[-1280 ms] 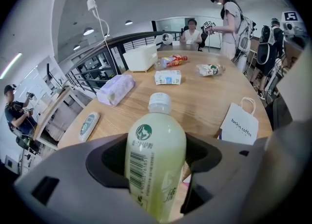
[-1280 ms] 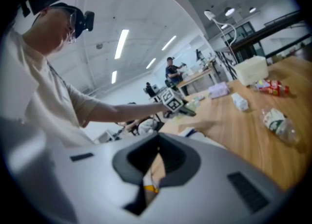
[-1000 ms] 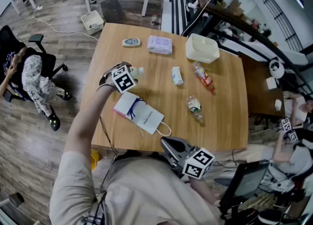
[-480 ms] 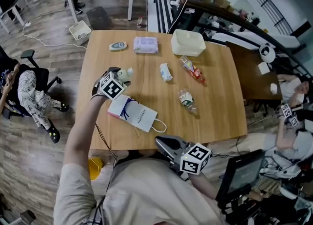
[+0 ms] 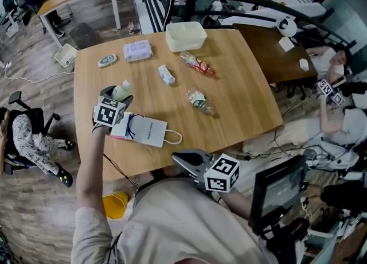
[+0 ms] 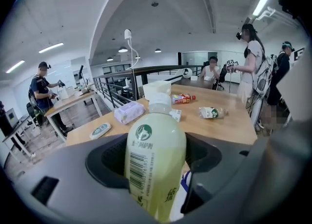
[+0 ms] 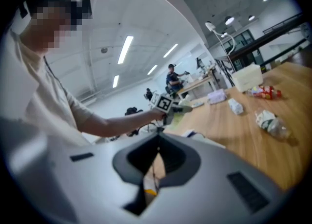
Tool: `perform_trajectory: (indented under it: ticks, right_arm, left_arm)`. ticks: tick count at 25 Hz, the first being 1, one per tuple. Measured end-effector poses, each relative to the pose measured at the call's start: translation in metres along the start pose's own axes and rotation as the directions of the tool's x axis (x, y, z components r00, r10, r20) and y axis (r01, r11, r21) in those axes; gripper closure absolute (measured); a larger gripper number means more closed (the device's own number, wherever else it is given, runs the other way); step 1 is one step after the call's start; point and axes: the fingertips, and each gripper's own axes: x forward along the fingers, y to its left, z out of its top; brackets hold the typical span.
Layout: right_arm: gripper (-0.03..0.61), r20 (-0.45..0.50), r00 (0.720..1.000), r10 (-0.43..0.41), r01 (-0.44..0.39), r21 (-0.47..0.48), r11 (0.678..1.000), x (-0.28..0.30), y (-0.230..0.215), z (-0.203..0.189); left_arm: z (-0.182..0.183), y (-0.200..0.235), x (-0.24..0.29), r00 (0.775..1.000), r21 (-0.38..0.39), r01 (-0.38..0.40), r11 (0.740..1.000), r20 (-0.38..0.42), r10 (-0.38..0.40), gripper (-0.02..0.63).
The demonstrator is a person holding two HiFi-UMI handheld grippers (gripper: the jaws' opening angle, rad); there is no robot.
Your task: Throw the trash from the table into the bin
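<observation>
- Bottle [image 6: 155,145] of pale yellow-green drink, white cap on, clamped between the jaws of the left hand-held gripper [image 5: 116,96] at the left side of the wooden bench [image 5: 246,90], just beside a white paper bag [image 5: 146,132].
- Right hand-held gripper [image 7: 154,167] by the bench's near edge, close to the person's body, jaws pressed together with nothing in them.
- Mid-bench lie a crushed bottle [image 5: 199,100], a red wrapper [image 5: 198,63] and a small carton [image 5: 166,74]; a tissue pack [image 5: 137,50] and a white tub [image 5: 186,35] sit toward the far edge.
</observation>
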Motion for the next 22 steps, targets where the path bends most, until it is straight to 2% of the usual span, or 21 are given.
perform_trajectory:
  ticks: [8, 12, 18, 22]
  right_arm:
    - [0.574, -0.004, 0.999, 0.046, -0.046, -0.033, 0.998, -0.017, 0.006, 0.004]
    - [0.574, -0.003, 0.997, 0.071, -0.071, -0.04, 0.997, -0.044, 0.009, 0.001]
    - [0.574, 0.029, 0.998, 0.048, -0.048, 0.023, 0.999, -0.083, -0.009, -0.005]
    - [0.574, 0.032, 0.996, 0.079, -0.08, 0.033, 0.996, -0.101, -0.007, -0.008]
  left_arm:
    - [0.016, -0.014, -0.031, 0.997, 0.036, -0.071, 0.997, 0.021, 0.07, 0.267]
    - [0.024, -0.037, -0.043, 0.996, 0.021, -0.089, 0.996, 0.024, 0.088, 0.267]
    - [0.038, -0.076, -0.057, 0.991, -0.03, -0.11, 0.993, 0.066, 0.112, 0.267]
    - [0.045, -0.105, -0.073, 0.987, -0.053, -0.124, 0.991, 0.096, 0.129, 0.267]
